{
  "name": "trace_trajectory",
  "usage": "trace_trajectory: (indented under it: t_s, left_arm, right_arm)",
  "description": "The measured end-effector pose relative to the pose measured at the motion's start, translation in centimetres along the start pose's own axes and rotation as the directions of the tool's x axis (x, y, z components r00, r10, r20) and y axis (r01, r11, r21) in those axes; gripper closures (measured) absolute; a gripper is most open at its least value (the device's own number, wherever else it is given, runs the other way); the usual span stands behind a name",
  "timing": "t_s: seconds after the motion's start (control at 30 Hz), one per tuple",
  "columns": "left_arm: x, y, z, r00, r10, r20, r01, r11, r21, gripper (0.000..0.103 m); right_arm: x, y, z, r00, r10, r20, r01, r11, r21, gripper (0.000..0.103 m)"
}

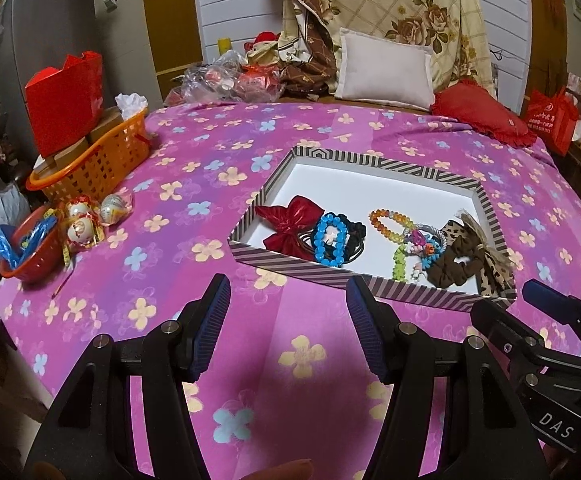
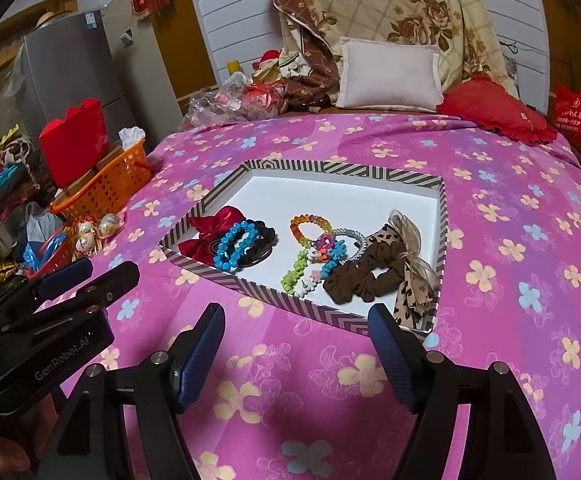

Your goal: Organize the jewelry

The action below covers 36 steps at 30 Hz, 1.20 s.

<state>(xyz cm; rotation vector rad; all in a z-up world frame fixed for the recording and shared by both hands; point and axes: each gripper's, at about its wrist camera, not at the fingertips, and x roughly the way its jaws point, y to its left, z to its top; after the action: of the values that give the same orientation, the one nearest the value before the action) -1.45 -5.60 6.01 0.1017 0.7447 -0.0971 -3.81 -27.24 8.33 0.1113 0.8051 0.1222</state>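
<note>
Left wrist view showed my left gripper (image 1: 288, 328) with jaws apart and empty, near the front edge of the pink flowered bedspread (image 1: 178, 240). My right gripper (image 2: 296, 354) was likewise spread, holding nothing. The jewelry lay bunched along the near side of the shallow striped cardboard tray (image 2: 322, 168): blue beaded bracelet (image 2: 232, 246), brown fabric scrunchie (image 2: 364, 280). I judged that overlapping pieces could snag and lift together.

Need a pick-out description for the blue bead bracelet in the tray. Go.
On the pink flowered bedspread sits a striped-rim tray with a white floor. In its left cluster, beside the red bow, lies the blue bracelet on top of black hair ties. It is the only ring of all-blue glossy beads; the other beaded ring is orange-yellow.
</note>
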Motion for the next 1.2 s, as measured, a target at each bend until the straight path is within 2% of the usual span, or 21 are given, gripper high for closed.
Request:
trace_trajectory:
  t_s: [1.2]
  left_arm:
    - [-0.30, -0.36, -0.50, 1.000, -0.005, -0.016, 0.005, 1.000, 0.002, 0.043]
  right_arm:
    - [0.56, -0.23, -0.43, 0.999, -0.001, -0.036, 0.001, 1.000, -0.005, 0.030]
